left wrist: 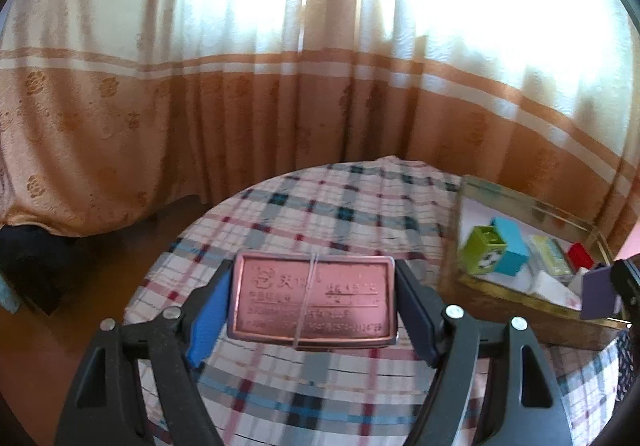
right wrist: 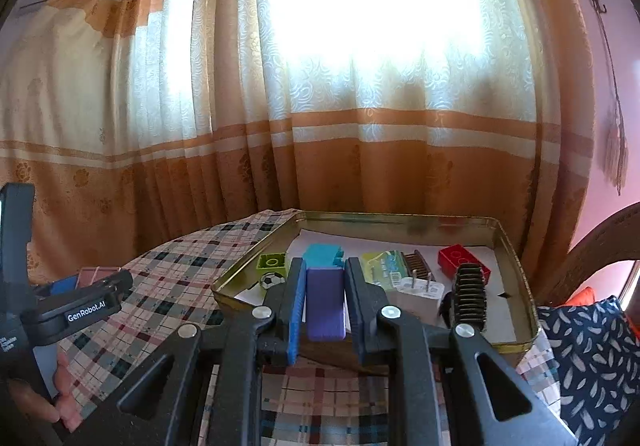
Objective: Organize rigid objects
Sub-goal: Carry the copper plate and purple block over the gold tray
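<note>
Currently left gripper (left wrist: 312,306) clamped on flat pink metal tin with embossed lettering and rubber band (left wrist: 312,300), held above plaid-clothed round bench (left wrist: 320,206). Right gripper (right wrist: 325,302) closed narrow on purple rectangular block (right wrist: 325,302), poised over near edge of gold-rimmed metal tray (right wrist: 516,258) on bench. Inside tray: lime green block with football print (right wrist: 273,266), teal block (right wrist: 324,255), red studded brick (right wrist: 460,256), white plug adapter (right wrist: 420,296), black ribbed comb-like piece (right wrist: 470,296), green-printed packet (right wrist: 380,264). Orange and cream curtain (right wrist: 360,126) behind.
</note>
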The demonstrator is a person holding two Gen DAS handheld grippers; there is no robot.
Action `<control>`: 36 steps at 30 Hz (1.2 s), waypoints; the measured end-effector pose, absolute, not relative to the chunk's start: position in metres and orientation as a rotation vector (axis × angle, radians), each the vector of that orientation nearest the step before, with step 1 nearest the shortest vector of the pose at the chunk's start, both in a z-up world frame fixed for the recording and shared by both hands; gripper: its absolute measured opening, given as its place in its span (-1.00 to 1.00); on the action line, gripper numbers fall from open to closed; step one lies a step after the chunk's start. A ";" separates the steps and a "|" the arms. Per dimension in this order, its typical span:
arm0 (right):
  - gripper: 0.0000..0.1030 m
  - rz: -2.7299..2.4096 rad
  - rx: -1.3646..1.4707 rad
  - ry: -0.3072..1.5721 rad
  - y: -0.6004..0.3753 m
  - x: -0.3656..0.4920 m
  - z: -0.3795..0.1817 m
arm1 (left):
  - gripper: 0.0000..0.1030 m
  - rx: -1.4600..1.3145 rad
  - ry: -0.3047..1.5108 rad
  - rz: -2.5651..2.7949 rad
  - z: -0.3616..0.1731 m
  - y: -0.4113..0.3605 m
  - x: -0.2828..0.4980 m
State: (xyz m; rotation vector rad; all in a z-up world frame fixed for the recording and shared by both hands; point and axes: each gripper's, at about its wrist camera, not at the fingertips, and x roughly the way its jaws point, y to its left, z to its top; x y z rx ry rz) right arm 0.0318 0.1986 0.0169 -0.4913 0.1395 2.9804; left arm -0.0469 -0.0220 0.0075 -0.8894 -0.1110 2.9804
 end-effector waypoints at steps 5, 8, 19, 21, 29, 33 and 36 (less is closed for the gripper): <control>-0.58 2.952 -0.479 0.191 0.212 0.036 0.022 | 0.49 -0.852 -0.090 2.948 0.021 -0.004 -0.044; -0.58 2.944 -0.457 0.210 0.218 0.040 0.028 | 0.49 -0.839 -0.092 2.924 0.027 0.005 -0.042; -0.58 2.920 -0.418 0.221 0.233 0.053 0.037 | 0.49 -0.786 -0.052 2.864 0.041 0.037 -0.034; -0.58 2.915 -0.410 0.215 0.235 0.056 0.039 | 0.49 -0.771 -0.043 2.854 0.043 0.044 -0.032; -0.58 2.886 -0.398 0.201 0.251 0.061 0.043 | 0.49 -0.740 -0.026 2.804 0.052 0.072 -0.032; -0.58 2.868 -0.400 0.212 0.260 0.062 0.043 | 0.49 -0.737 -0.021 2.784 0.053 0.084 -0.032; -0.58 2.858 -0.401 0.217 0.265 0.063 0.042 | 0.49 -0.737 -0.011 2.772 0.052 0.091 -0.032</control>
